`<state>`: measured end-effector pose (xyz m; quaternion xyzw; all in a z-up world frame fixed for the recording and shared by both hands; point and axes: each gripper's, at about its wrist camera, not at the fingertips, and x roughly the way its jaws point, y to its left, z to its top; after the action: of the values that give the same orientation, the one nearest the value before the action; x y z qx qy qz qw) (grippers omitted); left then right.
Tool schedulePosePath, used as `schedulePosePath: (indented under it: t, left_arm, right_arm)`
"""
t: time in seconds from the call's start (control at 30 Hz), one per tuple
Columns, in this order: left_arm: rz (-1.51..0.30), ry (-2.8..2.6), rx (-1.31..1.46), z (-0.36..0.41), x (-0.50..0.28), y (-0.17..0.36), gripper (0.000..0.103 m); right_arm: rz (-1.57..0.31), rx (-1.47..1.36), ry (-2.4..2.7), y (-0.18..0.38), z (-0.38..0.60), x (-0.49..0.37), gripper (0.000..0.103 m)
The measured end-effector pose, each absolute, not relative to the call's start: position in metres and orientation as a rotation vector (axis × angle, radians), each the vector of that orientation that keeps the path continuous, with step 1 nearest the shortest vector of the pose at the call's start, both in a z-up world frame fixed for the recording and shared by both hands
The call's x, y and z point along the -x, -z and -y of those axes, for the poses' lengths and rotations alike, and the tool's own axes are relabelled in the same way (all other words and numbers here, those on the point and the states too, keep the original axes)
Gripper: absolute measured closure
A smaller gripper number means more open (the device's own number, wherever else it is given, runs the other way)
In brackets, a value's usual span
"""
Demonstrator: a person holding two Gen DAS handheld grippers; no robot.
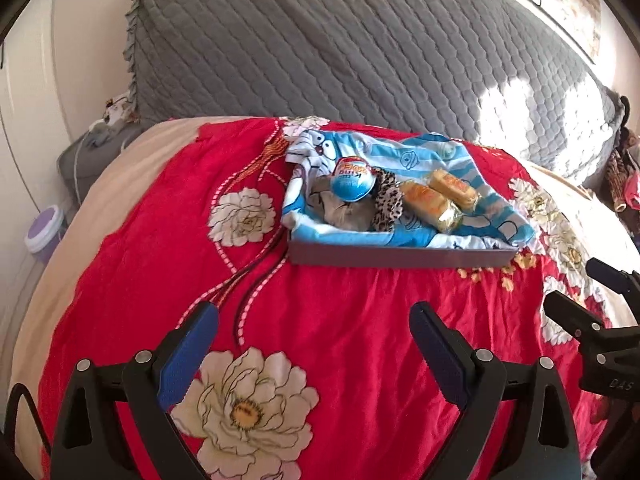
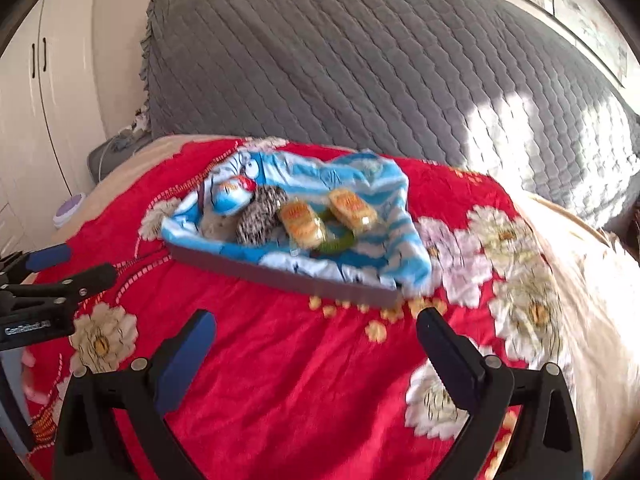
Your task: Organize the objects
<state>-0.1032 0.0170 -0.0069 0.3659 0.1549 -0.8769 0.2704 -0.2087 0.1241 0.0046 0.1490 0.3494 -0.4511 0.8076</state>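
Note:
A shallow grey tray [image 1: 400, 258] [image 2: 280, 276] lined with a blue-and-white cartoon cloth [image 1: 436, 156] [image 2: 320, 172] sits on the red floral bedspread [image 1: 340, 312] [image 2: 280, 360]. In it lie a blue egg-shaped snack pack [image 1: 353, 184] [image 2: 232, 196], a leopard-print scrunchie [image 1: 387, 200] [image 2: 258, 214], two yellow wrapped cakes [image 1: 430, 202] [image 2: 302, 222] and a green ring [image 2: 340, 242]. My left gripper [image 1: 314, 312] is open and empty, short of the tray. My right gripper [image 2: 316, 320] is open and empty, near the tray's front edge.
A grey quilted headboard cover [image 1: 340, 40] [image 2: 360, 60] rises behind the bed. A purple-lidded tub [image 1: 44, 236] [image 2: 70, 208] stands on the floor at left. White wardrobe doors [image 2: 32, 100] are at far left. Each gripper shows in the other's view [image 1: 592, 320] [image 2: 52, 276].

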Motion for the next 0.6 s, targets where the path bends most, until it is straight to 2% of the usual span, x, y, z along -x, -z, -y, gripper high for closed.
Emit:
schedulePosePath:
  t: [0.6]
  left_arm:
    - [-0.361,2.374,-0.957,-0.037,0.080,-0.002,0.007]
  right_arm:
    - [-0.734,-0.314,0.997,-0.001,-0.152,0.223,0.002]
